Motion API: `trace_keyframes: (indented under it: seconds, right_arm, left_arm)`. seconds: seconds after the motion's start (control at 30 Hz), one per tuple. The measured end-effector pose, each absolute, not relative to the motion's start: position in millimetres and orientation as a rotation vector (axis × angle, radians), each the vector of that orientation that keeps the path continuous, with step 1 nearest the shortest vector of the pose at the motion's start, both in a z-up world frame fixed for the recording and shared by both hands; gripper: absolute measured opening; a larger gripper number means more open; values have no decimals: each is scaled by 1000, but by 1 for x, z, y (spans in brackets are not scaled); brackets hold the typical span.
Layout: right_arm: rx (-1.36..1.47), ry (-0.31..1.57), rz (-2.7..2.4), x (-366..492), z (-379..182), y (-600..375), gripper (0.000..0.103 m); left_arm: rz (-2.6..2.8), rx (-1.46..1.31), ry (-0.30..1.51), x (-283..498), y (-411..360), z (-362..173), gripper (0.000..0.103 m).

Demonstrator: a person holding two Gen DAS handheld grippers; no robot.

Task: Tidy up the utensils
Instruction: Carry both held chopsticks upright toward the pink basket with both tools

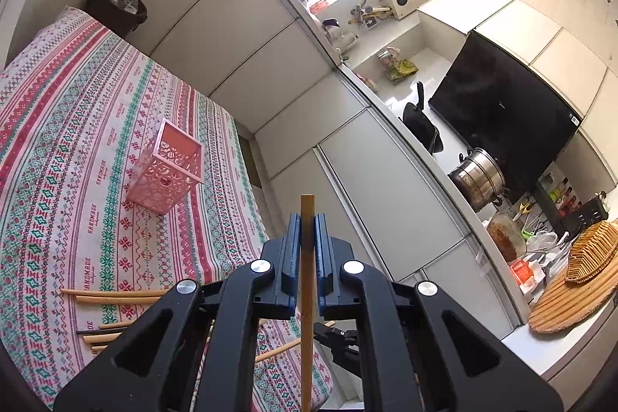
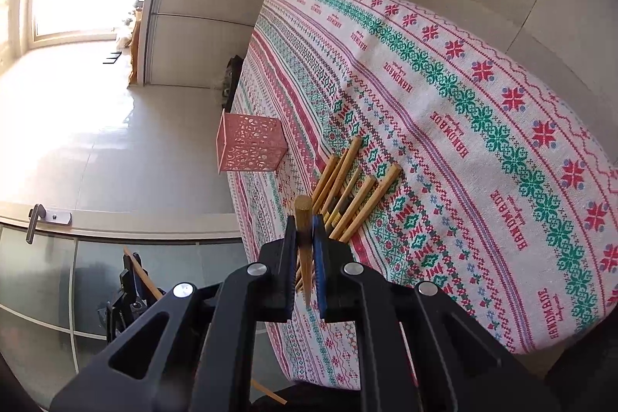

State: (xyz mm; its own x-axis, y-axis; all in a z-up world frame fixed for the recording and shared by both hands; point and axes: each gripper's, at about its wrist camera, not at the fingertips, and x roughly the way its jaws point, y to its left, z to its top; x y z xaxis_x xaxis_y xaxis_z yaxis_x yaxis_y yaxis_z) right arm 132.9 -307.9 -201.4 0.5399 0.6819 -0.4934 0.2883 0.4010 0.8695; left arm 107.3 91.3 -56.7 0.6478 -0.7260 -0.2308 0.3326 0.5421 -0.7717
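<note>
In the left wrist view, the patterned tablecloth (image 1: 77,126) fills the left half of the frame, spread over the counter. Loose wooden chopsticks (image 1: 116,293) lie at lower left, partly hidden behind the gripper's black body. Left of centre stands the pink perforated holder (image 1: 166,167), upright and with its top open. At lower centre the left gripper (image 1: 308,230) is clamped on a single chopstick (image 1: 307,315) — the stick runs upright between the closed blue pads and pokes out above them. To the right, a kitchen worktop carries a steel pot (image 1: 479,176) and a woven basket (image 1: 593,250).

In the right wrist view, the pink holder (image 2: 249,143) sits left of centre at the cloth's edge. At lower centre the right gripper (image 2: 305,230) is closed on another chopstick (image 2: 304,242), its rounded end toward the camera's front. Just right of it a bundle of chopsticks (image 2: 355,188) lies on the tablecloth (image 2: 483,126) — near the holder, not touching it.
</note>
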Motion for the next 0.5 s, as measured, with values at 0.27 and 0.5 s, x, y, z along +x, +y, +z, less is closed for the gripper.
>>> trace_keyframes:
  seconds: [0.27,0.5]
  right_arm:
    - [829,789,291,120,-138,-295,8]
    - [644,704,302,109,-114,-270,8]
  left_arm:
    - [-673,-757,559,99,99,-51,6]
    - [-644,-696,580,96,91,-48,6]
